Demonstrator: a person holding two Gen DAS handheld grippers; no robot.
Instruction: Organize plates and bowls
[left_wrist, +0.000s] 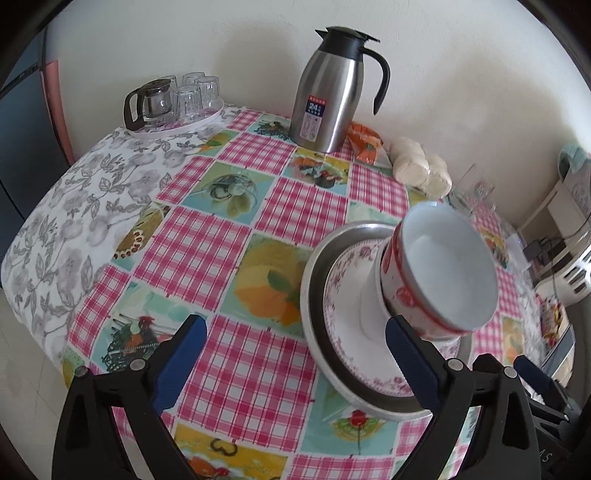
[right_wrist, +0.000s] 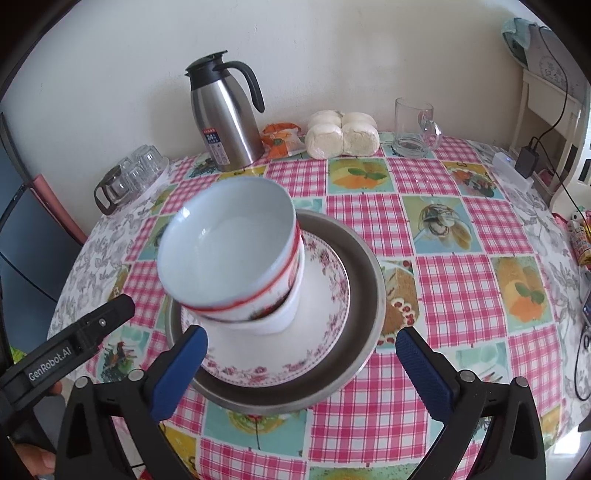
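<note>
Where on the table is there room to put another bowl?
Bare cloth lies left of the metal plate, toward the glasses tray, and right of it, in front of the glass mug. The back edge is crowded: thermos, orange packet, buns.

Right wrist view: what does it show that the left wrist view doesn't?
Only the right wrist view shows the left gripper's side, a clear glass mug and a charger.

Only the left wrist view shows the white tray under the glasses clearly.

Both show stacked bowls on a floral plate in a metal dish, the thermos, buns, and open, empty grippers: left gripper, right gripper.
</note>
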